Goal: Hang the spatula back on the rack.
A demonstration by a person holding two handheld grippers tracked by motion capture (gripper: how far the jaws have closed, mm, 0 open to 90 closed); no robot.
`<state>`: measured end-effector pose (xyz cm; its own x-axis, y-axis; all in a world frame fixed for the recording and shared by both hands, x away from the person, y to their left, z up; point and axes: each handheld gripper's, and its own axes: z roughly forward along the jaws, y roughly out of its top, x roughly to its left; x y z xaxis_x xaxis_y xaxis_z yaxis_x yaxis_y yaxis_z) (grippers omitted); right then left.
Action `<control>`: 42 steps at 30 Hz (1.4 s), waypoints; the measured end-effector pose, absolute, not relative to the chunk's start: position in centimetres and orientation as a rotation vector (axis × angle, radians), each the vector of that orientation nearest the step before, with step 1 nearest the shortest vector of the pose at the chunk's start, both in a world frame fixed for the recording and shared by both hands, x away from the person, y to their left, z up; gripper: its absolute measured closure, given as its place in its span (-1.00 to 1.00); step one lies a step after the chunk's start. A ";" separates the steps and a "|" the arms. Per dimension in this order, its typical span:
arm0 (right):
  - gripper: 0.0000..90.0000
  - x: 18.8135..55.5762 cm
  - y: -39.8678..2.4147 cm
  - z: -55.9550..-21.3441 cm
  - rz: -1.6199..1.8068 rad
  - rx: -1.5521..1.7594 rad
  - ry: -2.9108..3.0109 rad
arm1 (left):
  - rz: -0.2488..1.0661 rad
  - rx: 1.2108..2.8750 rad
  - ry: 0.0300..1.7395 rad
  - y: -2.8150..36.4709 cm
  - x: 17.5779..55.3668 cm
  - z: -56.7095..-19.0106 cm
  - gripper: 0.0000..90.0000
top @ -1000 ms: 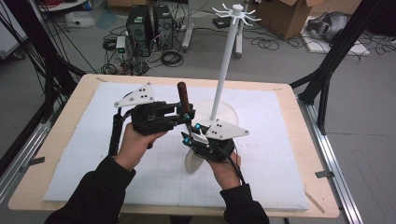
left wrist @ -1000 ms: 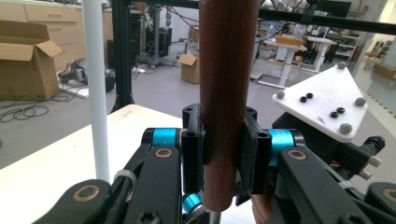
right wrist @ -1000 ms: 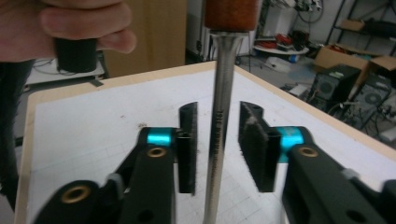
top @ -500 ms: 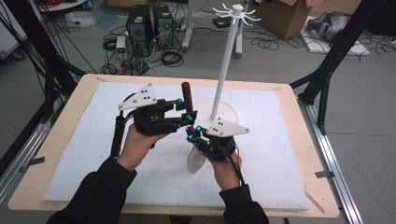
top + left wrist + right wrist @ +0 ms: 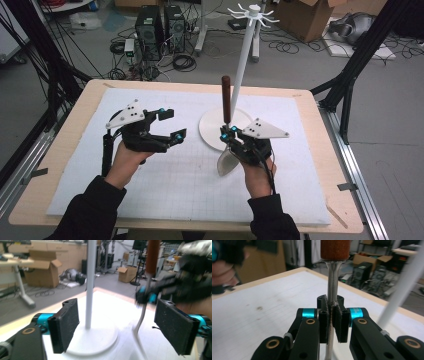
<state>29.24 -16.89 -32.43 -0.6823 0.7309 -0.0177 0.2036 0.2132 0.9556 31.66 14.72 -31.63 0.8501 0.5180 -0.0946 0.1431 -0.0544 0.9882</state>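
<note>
At the centre of the high view, the right tool (image 5: 231,134) is clamped on the thin metal shank of a spatula with a reddish-brown wooden handle and pale blade (image 5: 226,100). The utensil stands nearly upright, handle up and blade (image 5: 223,162) hanging below the jaws over the white mat (image 5: 165,175) on the table (image 5: 320,150). In the right gripper view the pads pinch the shank (image 5: 332,293) just under the handle.

The left tool (image 5: 170,125), at the left of the high view, has just been opening; its jaws stand wide with nothing between them, well apart from the spatula.

Just behind the handle rises the white hook stand with a round base and thin pole (image 5: 243,65), its hooks at the top of the frame.

The risks, as I judge them: the grip is narrow and on smooth metal, so the spatula could pivot or slide in the pads if tilted quickly. Lifting toward the hooks, the handle could strike the pole and rock the light stand. The hanging blade may also brush the base (image 5: 212,131).
</note>
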 end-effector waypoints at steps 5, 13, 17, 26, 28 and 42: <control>0.88 29.9 -18.7 -31.2 1.444 0.927 1.949 | 0.349 1.640 0.598 16.8 31.6 -33.7 -0.66; 0.88 31.4 -20.7 -28.9 1.445 0.968 1.892 | 0.344 1.643 0.641 19.5 31.4 -35.8 -0.66; 0.88 32.8 -21.6 -27.0 1.448 0.980 1.882 | 0.343 1.639 0.632 19.9 31.2 -36.4 -0.66; 0.88 34.8 -22.7 -24.6 1.449 1.020 1.883 | 0.346 1.649 0.641 20.1 31.2 -37.0 -0.65; 0.88 35.1 -22.9 -24.3 1.440 1.029 1.886 | 0.342 1.649 0.643 20.1 31.1 -37.1 -0.65; 0.88 36.2 -23.2 -23.7 1.419 1.046 1.940 | 0.336 1.652 0.647 20.0 31.2 -37.3 -0.65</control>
